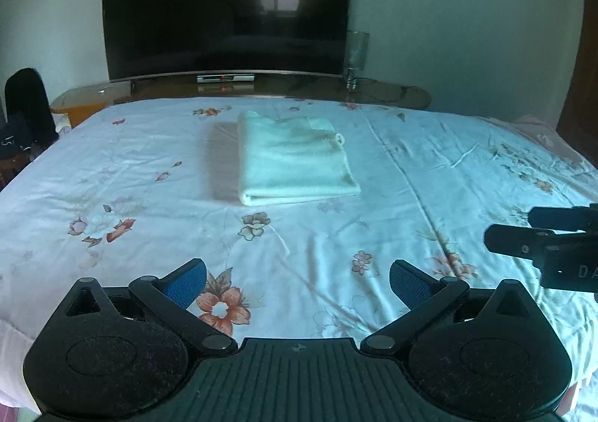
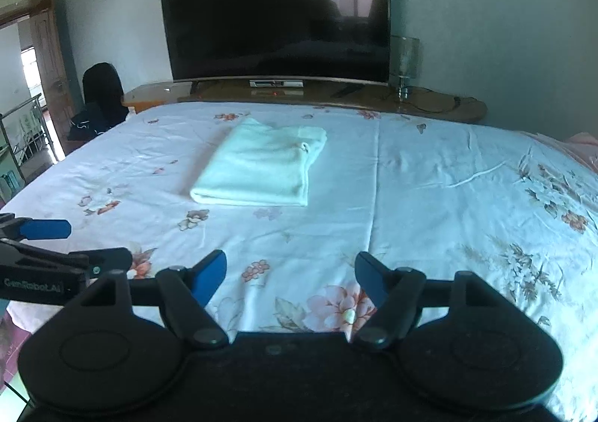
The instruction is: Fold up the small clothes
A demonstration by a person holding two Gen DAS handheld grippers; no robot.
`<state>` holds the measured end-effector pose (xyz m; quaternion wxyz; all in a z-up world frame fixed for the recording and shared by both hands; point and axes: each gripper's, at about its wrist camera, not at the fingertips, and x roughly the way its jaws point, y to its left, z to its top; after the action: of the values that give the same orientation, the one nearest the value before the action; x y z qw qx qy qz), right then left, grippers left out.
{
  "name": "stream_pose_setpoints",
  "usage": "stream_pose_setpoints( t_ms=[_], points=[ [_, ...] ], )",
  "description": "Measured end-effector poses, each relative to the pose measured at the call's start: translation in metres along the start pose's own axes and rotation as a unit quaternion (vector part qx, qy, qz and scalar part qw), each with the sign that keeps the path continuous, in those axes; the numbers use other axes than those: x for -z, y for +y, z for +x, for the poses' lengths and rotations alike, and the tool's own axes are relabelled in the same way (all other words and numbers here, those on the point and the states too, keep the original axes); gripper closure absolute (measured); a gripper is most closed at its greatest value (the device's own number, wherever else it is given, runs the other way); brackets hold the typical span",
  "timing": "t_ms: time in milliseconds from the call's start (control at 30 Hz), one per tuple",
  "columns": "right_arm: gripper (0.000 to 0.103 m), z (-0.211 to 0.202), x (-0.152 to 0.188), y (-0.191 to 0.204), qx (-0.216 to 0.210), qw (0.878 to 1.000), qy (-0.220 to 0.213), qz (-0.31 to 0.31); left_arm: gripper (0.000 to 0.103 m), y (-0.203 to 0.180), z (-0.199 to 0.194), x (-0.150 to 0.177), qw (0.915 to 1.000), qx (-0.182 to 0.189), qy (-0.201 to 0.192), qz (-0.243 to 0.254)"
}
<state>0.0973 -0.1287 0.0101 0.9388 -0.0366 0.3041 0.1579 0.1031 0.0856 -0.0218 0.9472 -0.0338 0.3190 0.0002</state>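
**Left wrist view: folded cloth lies flat, both grippers empty**

From the left wrist camera I see my left gripper with its jaws spread wide, the blue pads well apart and only flowered bedsheet between them. Nothing is held. Farther along the bed, well away from the fingertips, the pale folded garment lies flat as a neat rectangle, its thick fold facing me on the near edge. At the right edge of this view I catch the black body of my right gripper, hovering over the sheet.

Over to the right wrist camera: the right gripper stands wide too, nothing between the jaws, just the printed flowers below. The garment sits ahead and a little left, on the far half of the bed. Behind the bed a dark television stands on a wooden cabinet. A black chair stands at the far left.
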Motion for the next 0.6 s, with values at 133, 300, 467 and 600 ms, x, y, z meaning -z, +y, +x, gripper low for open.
stream_pose_setpoints(
  t_ms=[133, 300, 467, 600],
  points=[
    [0.028, -0.011, 0.0, 0.006, 0.01, 1.0, -0.014, -0.003, 0.0, 0.001, -0.01, 0.002, 0.9999, 0.001, -0.009, -0.005],
    [0.027, -0.015, 0.0, 0.007, 0.016, 1.0, -0.021, 0.004, 0.0, 0.002, -0.018, 0.002, 0.9997, -0.001, -0.023, -0.012],
    [0.027, -0.014, 0.0, 0.01, 0.016, 1.0, -0.024, -0.002, 0.0, 0.003, -0.017, -0.003, 0.9995, -0.013, -0.023, -0.02],
    [0.027, -0.012, -0.004, 0.01, 0.013, 1.0, -0.026, -0.002, 0.0, 0.004, -0.016, -0.006, 0.9993, -0.014, -0.024, -0.023]
  ],
)
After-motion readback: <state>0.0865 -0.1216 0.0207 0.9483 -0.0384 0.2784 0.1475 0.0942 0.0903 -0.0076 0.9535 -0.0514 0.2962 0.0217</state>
